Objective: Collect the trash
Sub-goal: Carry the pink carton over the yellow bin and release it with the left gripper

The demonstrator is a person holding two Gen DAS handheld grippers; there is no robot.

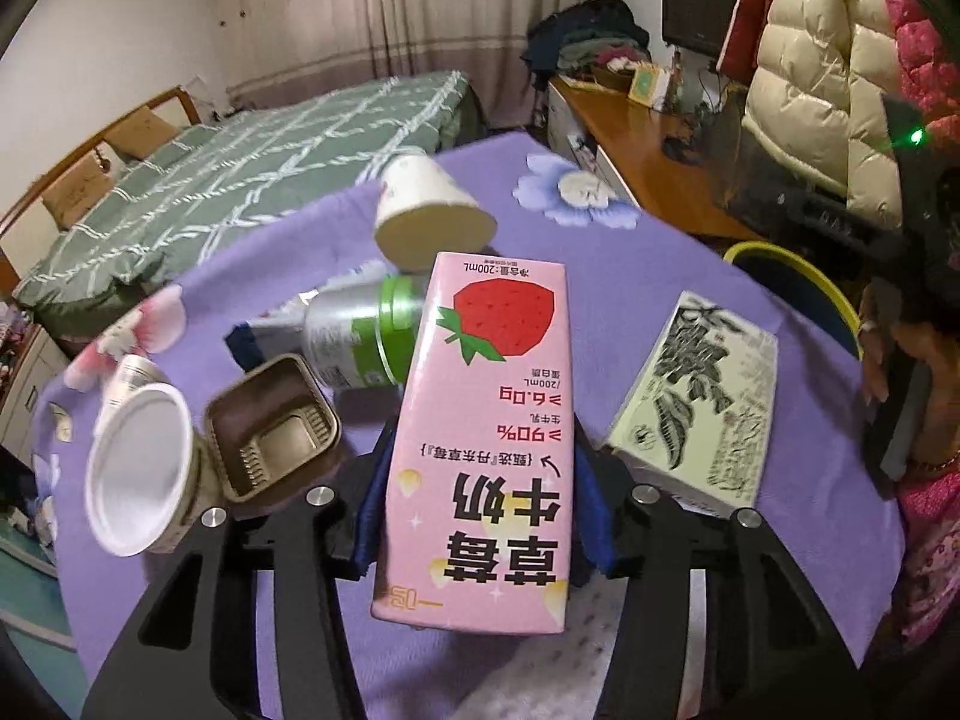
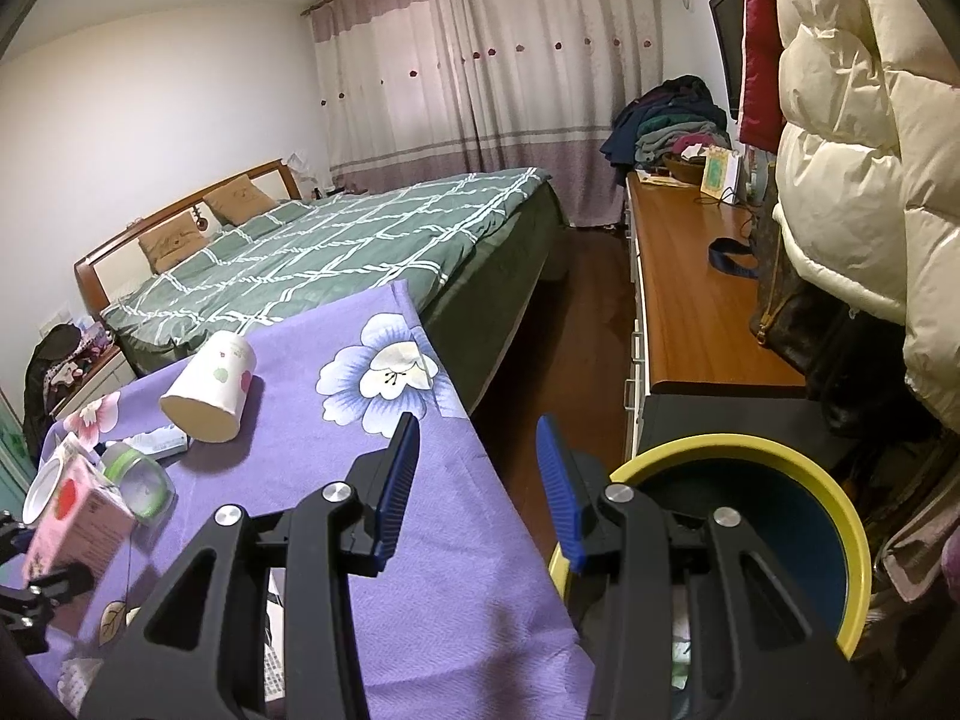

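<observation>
1. Right up at the lens, the left gripper (image 1: 480, 516) has its blue pads (image 1: 375, 516) clamped on the lower half of the pink strawberry milk carton (image 1: 480, 420), one pad on each flank, and the carton sits tilted between them, its top pointing away.
2. The carton's base is clear of the purple floral tablecloth (image 1: 600, 276); the right wrist view catches the same carton (image 2: 75, 519) raised at the cloth's left edge.
3. Just left of the carton lies a brown plastic tray (image 1: 273, 426), open side up, and beyond that tray a white cup (image 1: 141, 474) on its side, mouth toward the camera.
4. Behind the carton, a silver can with a green band (image 1: 360, 336) lies on its side, touching the carton's upper left edge as seen here.
5. Farther behind the carton, a paper cup (image 1: 426, 210) lies tipped over near the cloth's far edge.
6. Right of the carton rests a flat box with black leaf print (image 1: 696, 402), apart from it.
7. Beyond that box, further from the carton, the yellow-rimmed bin (image 1: 798, 282) stands off the table edge.
8. Over on the other side, the right gripper (image 2: 477, 480) hangs with its fingers apart and nothing between them, above the cloth's edge, the bin (image 2: 840, 516) just to its right.
9. A person's hand (image 1: 882, 354) shows at the far right, well away from the carton.
</observation>
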